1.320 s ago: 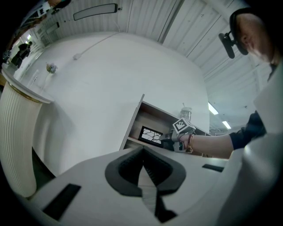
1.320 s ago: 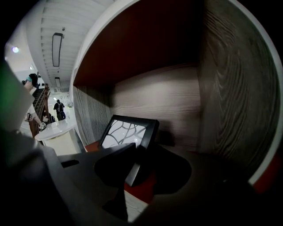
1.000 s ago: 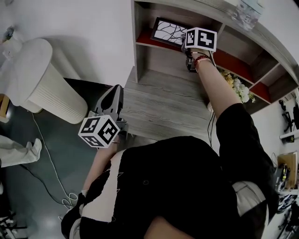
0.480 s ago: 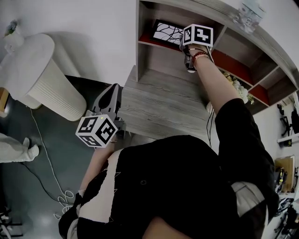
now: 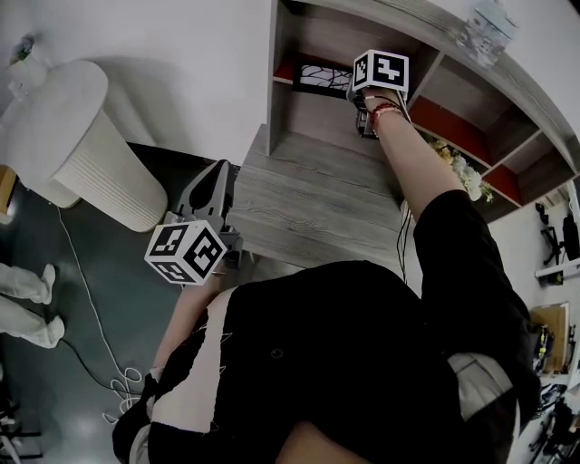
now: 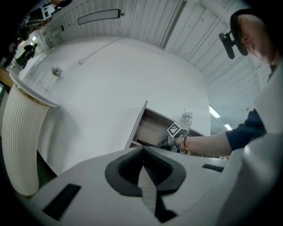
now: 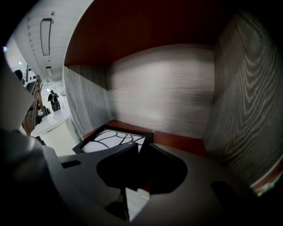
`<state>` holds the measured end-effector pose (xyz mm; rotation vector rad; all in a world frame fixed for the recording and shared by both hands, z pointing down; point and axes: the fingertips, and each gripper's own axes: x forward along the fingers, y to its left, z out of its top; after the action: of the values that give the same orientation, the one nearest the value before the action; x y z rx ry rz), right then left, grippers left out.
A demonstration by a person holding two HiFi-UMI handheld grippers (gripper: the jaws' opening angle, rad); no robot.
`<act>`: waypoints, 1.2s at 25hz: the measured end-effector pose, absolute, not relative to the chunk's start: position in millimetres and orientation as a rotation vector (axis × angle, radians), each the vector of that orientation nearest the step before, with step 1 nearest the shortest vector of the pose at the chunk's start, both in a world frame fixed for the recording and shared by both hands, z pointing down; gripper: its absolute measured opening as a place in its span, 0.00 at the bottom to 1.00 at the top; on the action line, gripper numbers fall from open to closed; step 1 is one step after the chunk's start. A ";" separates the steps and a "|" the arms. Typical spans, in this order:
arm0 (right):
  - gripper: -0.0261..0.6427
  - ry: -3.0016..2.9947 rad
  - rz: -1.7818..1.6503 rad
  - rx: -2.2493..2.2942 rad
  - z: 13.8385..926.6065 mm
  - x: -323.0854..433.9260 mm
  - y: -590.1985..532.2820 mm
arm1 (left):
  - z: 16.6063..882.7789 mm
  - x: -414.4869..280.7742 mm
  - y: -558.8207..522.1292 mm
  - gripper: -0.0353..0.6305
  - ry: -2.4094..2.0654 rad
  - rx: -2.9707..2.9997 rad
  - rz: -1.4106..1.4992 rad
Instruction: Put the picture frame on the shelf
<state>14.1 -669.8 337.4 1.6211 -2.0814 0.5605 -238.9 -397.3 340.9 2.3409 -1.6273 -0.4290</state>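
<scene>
- Inside the upper-left compartment of the wooden shelf (image 5: pixel 281 63), we see the picture frame (image 7: pixel 116 139) lying flat on the red floor (image 7: pixel 177 140), close to the left side wall. Its black border surrounds a white picture with dark curved lines.
- Our right gripper (image 7: pixel 140 148) reaches into that compartment, pointing downward at the frame. Its jaws have just been closing and now stand a narrow gap apart. The frame's near corner lies right at their tips, but we see no pad pressing on it and nothing clamped between them.
- Our left gripper (image 6: pixel 143 150) is held low, beside the left edge of the grey wood counter (image 5: pixel 308 204) below the shelf and well apart from the frame. Its jaws meet at the tips with nothing between them.
- Near the left gripper, a white ribbed column (image 5: pixel 91 154) stands on the floor against the wall.
- On top of the shelf, a clear bottle (image 5: pixel 485 27) stands to the right of the compartment.
</scene>
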 end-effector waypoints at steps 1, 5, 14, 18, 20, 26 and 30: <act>0.16 -2.082 0.565 1.626 337.2 14.0 -670.4 | 341.5 -240.2 -397.2 0.07 -1.629 2.338 -0.429; 0.16 -2.077 0.583 1.644 337.3 14.7 -671.4 | 345.5 -243.5 -395.8 0.07 -1.629 2.327 -0.430; 0.15 -2.050 0.594 1.703 337.0 16.8 -671.4 | 346.4 -245.1 -394.1 0.07 -1.629 2.328 -0.439; 0.15 -2.047 0.596 1.717 336.5 17.4 -672.0 | 346.6 -246.3 -392.3 0.07 -1.634 2.323 -0.444; 0.15 -2.061 0.613 1.718 336.9 17.7 -672.0 | 347.5 -247.1 -390.6 0.07 -1.638 2.320 -0.443; 0.17 -2.129 0.648 1.720 334.1 16.9 -670.7 | 343.2 -246.6 -383.4 0.07 -1.654 2.327 -0.426; 0.22 -2.225 0.586 1.698 313.7 14.8 -666.8 | 338.7 -243.3 -376.2 0.07 -1.664 2.336 -0.414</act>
<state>14.8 -666.8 313.7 1.6982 -2.2252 0.5863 -243.3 -376.2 338.7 2.3358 -1.6638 -0.4141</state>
